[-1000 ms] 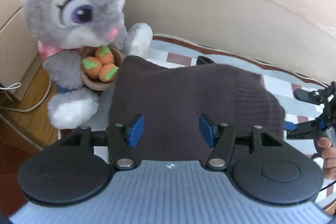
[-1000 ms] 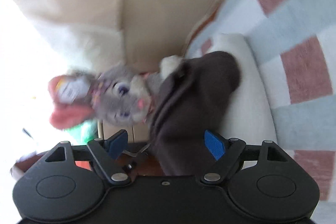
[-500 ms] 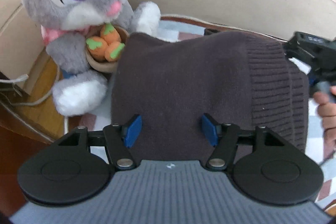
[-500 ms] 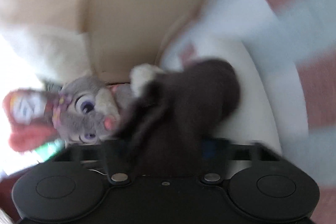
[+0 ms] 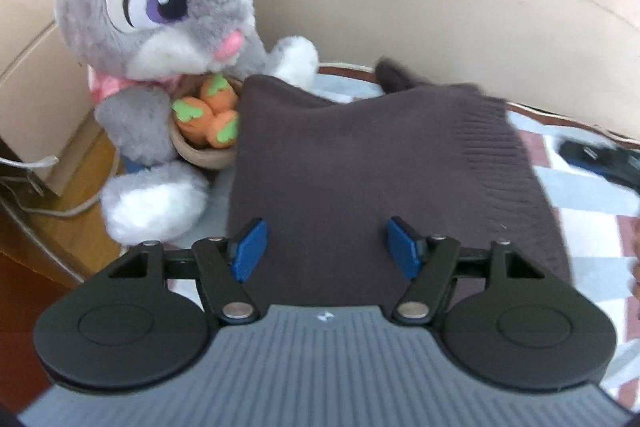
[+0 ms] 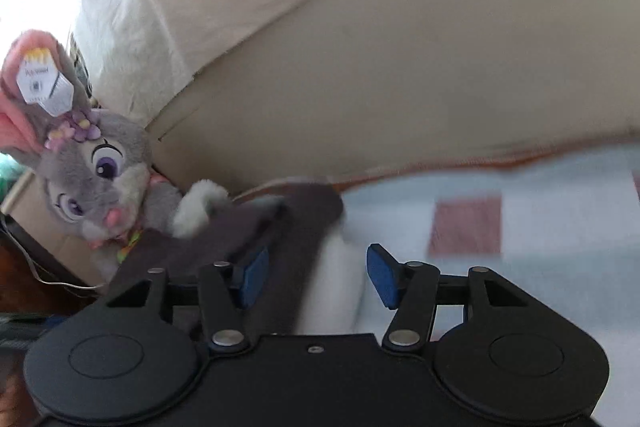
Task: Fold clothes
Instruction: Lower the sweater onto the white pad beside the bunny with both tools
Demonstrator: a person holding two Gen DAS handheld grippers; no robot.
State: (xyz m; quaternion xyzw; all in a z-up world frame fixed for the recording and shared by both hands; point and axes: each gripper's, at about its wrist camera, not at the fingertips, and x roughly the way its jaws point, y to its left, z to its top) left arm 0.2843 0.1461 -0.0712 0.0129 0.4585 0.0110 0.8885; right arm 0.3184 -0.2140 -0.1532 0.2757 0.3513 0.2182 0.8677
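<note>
A dark brown knit garment (image 5: 380,171) lies folded on the bed, its ribbed hem on the right side. My left gripper (image 5: 326,249) hovers over its near part; the jaws are opening, and the blue pads (image 5: 250,249) stand apart above the cloth without pressing it. In the right wrist view the garment (image 6: 296,223) runs from the left pad toward the plush rabbit. My right gripper (image 6: 316,277) is also opening, with the garment's edge and a white surface below the gap and nothing pinched. Blurred at the far right of the left wrist view is the right gripper (image 5: 596,157).
A grey plush rabbit (image 5: 160,27) with a basket of carrots (image 5: 208,123) sits against the garment's left edge. A checked blue, white and red blanket (image 6: 520,219) covers the bed. A beige headboard (image 5: 440,19) rises behind. Wooden floor and a cable (image 5: 48,163) lie at left.
The right gripper shut on the garment, then opened, rolled level and rose. The ribbed hem came over onto the right side. The left jaws widened a little.
</note>
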